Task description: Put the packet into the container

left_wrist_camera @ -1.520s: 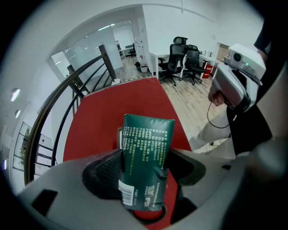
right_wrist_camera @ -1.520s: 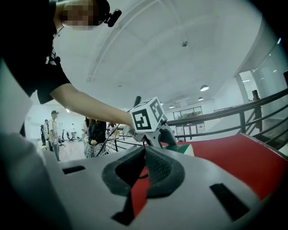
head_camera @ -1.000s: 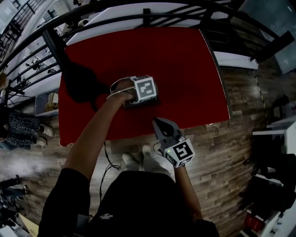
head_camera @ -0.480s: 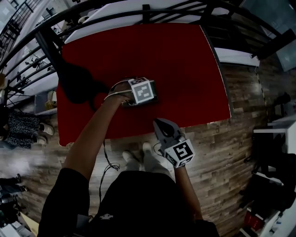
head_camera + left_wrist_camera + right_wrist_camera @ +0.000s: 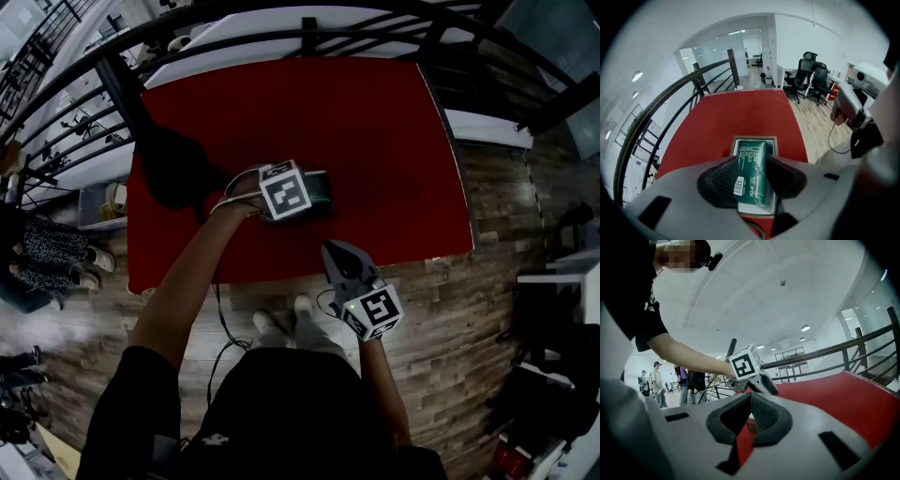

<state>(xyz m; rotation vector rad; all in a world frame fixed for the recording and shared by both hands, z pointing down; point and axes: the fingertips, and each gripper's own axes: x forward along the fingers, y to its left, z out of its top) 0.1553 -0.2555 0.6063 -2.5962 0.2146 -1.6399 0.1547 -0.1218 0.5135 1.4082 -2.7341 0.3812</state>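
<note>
Packet [image 5: 751, 171], green with a white barcode label, sits between the left tongs [image 5: 752, 158], directly above the container [image 5: 754, 138]. Its far end reaches over the container's open top. I see the left tongs closing, with a dark pad against each long side of the packet, so they have a grip on it. The container is a shallow rectangular box with a pale inside and a brownish rim, and it rests on the red desk [image 5: 375, 141]. In the head view the left tongs' marker cube covers most of the container. A black bundle [image 5: 173, 169] lies on the desk well to the left of the container; I cannot tell what it is. The right tongs [image 5: 750, 397] hang well apart from the container, on my side of it, past the desk's near edge and over the wooden floor [image 5: 450, 309]. Their tips meet, with nothing between them.
</note>
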